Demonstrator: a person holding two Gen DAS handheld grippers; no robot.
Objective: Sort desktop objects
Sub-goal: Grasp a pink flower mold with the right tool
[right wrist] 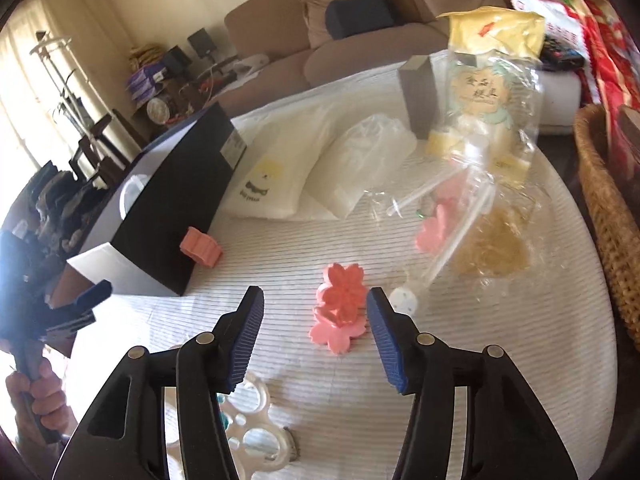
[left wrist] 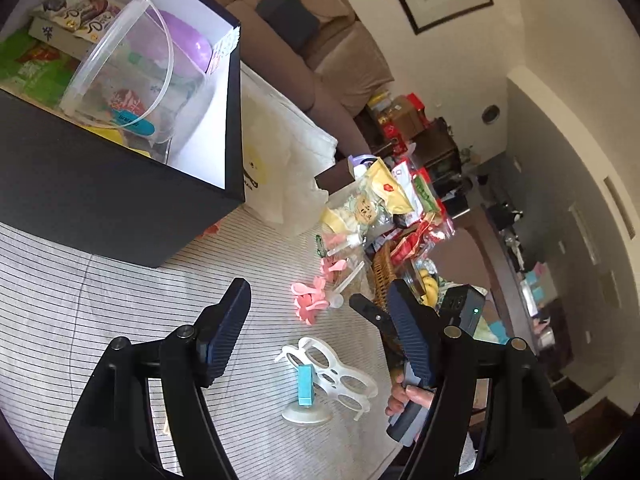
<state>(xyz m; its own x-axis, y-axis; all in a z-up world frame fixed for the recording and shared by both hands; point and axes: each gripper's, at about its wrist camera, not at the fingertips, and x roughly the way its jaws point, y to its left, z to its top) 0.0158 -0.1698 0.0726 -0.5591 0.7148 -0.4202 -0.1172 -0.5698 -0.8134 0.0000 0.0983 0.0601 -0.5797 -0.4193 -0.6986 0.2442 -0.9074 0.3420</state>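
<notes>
Two stacked pink flower-shaped pieces [right wrist: 340, 314] lie on the striped cloth, just ahead of my right gripper [right wrist: 314, 295], which is open around them without touching. A third pink flower [right wrist: 200, 246] leans against the black box [right wrist: 172, 216]. In the left wrist view my left gripper [left wrist: 318, 286] hovers open and empty over the cloth, with the pink flowers [left wrist: 308, 306] beyond its tips. Below it lie a white ringed plastic piece [left wrist: 340, 372] and a blue clip on a suction cup [left wrist: 306, 390]. The black box [left wrist: 120, 208] holds a clear tub [left wrist: 132, 64] and snack packets.
A clear bag [right wrist: 472, 208] with another pink flower and plastic sticks lies at the right. White folded bags [right wrist: 320, 168] and a grey box [right wrist: 420, 96] sit behind. A wicker basket [right wrist: 608, 220] stands at the right edge. A hand [right wrist: 40, 392] holds the left gripper [right wrist: 92, 294].
</notes>
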